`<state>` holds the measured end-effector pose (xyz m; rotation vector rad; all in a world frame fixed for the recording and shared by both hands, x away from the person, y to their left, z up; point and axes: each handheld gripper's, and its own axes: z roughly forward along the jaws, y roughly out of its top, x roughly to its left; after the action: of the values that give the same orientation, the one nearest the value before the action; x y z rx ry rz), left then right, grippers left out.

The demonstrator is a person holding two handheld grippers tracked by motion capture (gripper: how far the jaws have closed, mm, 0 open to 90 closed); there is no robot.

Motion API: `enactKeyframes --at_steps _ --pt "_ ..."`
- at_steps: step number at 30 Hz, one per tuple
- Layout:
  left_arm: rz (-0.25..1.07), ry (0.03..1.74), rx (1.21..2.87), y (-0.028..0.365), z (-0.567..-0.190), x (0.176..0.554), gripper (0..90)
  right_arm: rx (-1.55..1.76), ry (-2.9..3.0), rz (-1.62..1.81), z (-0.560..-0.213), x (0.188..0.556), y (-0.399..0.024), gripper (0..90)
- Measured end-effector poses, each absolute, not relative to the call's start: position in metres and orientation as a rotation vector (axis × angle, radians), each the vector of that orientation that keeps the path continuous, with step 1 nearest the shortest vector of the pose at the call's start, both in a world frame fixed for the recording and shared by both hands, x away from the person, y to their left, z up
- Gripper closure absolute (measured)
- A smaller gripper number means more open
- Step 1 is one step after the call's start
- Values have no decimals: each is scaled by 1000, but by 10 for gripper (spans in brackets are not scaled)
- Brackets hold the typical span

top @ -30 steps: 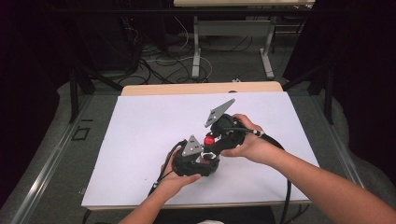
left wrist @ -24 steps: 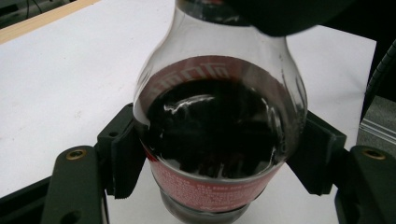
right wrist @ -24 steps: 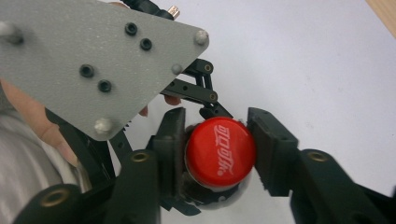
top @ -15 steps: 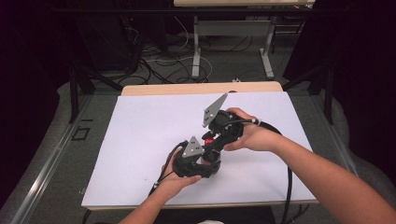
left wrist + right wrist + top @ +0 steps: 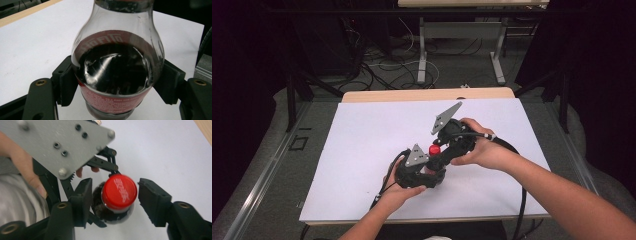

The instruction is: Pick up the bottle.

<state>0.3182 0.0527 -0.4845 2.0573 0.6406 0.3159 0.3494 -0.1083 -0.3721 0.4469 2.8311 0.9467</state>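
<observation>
Near the front of the worktop: both hands meet over the white worktop [image 5: 362, 150], forearms coming in from the near edge.
Bottle: small cola bottle [image 5: 117, 72], dark drink inside, red label, red cap [image 5: 119, 192]; it is off the sheet, gripped in the left tongs.
Left tongs: left tongs [image 5: 424, 175] clamped on the bottle's body, one pad on either side.
Left hand: left hand [image 5: 399, 190] cups the tool from below.
Right tongs: right tongs [image 5: 113, 195] straddle the cap; jaws have just been opening, with a gap showing on each side of the cap.
Right hand: right hand [image 5: 482, 150] grips its tool from the right, angled down toward the cap, cable trailing back along the forearm.
</observation>
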Motion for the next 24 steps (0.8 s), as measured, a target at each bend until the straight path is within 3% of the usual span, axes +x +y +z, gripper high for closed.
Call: enactKeyframes --at_steps 7,16,24 --pt "325 634 2049 51 -486 319 300 459 2802 944 -373 345 -105 480" --pt "315 631 2058 49 -486 316 300 425 2847 929 -371 355 -100 606" --pt "303 613 2059 50 -486 316 300 88 2945 943 -369 367 -102 607"
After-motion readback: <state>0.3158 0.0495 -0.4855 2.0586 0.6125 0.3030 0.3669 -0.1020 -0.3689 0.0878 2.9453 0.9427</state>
